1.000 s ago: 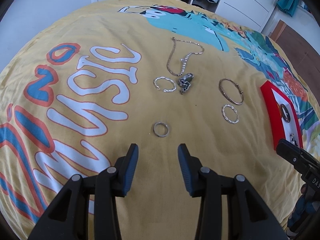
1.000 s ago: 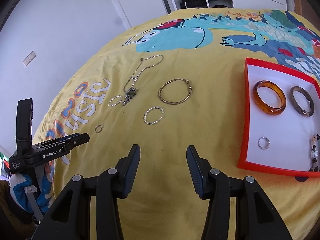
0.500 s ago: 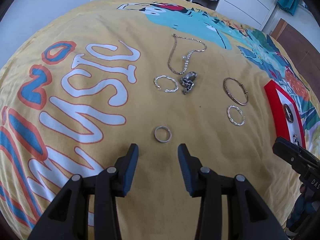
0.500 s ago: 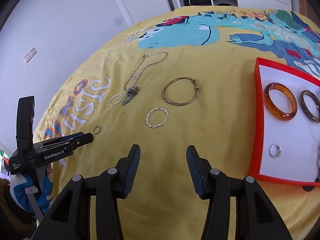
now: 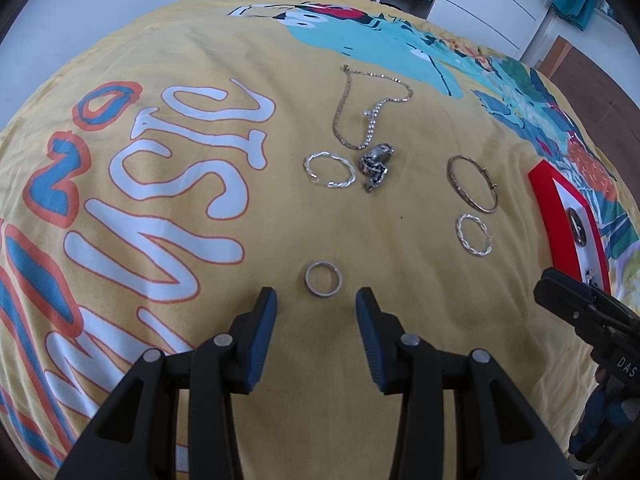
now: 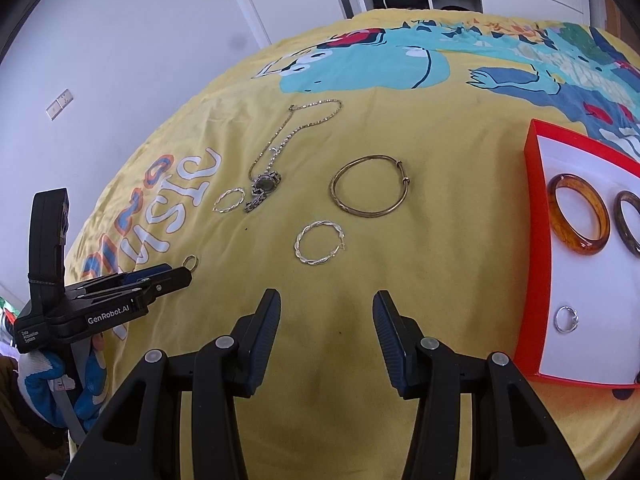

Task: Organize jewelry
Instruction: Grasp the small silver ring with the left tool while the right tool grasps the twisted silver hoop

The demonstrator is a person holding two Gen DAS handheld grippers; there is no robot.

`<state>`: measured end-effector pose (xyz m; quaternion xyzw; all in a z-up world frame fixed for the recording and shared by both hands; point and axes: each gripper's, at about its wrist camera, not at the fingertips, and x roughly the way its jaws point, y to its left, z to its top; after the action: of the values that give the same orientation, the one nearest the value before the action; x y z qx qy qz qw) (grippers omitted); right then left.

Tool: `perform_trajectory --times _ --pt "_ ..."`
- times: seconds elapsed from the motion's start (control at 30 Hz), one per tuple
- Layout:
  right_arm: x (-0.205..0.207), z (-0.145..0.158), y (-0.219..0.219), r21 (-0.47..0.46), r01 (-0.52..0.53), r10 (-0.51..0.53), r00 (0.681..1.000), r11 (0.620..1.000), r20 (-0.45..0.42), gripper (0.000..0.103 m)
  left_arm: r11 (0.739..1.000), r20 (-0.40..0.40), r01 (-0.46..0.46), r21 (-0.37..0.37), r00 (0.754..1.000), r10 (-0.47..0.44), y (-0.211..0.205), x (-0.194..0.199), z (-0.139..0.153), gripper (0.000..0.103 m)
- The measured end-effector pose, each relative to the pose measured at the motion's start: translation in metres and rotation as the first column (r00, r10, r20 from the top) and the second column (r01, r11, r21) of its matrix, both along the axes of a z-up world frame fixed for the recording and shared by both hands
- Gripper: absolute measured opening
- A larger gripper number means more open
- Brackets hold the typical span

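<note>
On the yellow printed bedspread (image 5: pixel 360 224) six loose pieces lie, counted left to right from the left wrist view. First comes one twisted silver hoop (image 5: pixel 329 169), lying flat beside the white lettering. One plain silver ring (image 5: pixel 323 278) lies nearer, just ahead of the left gripper (image 5: pixel 316 300), whose blue-padded fingers (image 5: pixel 267 312) stand spread apart with nothing between them; the ring is in line with the gap but touches neither finger. Farther back one chain necklace (image 5: pixel 360 108) runs in a loose loop, and one dark watch (image 5: pixel 376 166) sits bunched at its near end, just beside the first hoop. To the right lie one thin gold bangle (image 5: pixel 473 184) and, nearer, a second twisted silver hoop (image 5: pixel 473 235), the two apart.

In the right wrist view the right gripper (image 6: pixel 326 304) hovers over bare cloth, its fingers also spread and holding nothing, the second hoop just ahead. At the far right the red tray (image 6: pixel 530 240) with a white floor holds one amber bangle (image 6: pixel 578 220), one dark bangle (image 6: pixel 628 220) touching it, and one small silver ring (image 6: pixel 566 319) set apart nearer the front wall.
</note>
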<state>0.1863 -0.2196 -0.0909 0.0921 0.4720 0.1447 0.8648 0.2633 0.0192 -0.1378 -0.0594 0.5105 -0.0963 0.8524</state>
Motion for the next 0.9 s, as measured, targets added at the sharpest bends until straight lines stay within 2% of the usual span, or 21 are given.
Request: perform_trajectory --times 0.3,0.9 --pt "0.011 -0.007 0.013 -0.014 -0.016 0.016 1.0 1.0 -0.008 0.048 1.0 0.003 0.012 -0.003 1.0 -0.012 -0.002 0.004 -0.004 0.039" --pt "0.051 -0.034 0.032 -0.035 -0.042 0.041 0.999 0.999 -0.019 0.049 0.998 0.039 0.037 0.051 0.998 -0.039 -0.014 0.013 -0.018 0.038"
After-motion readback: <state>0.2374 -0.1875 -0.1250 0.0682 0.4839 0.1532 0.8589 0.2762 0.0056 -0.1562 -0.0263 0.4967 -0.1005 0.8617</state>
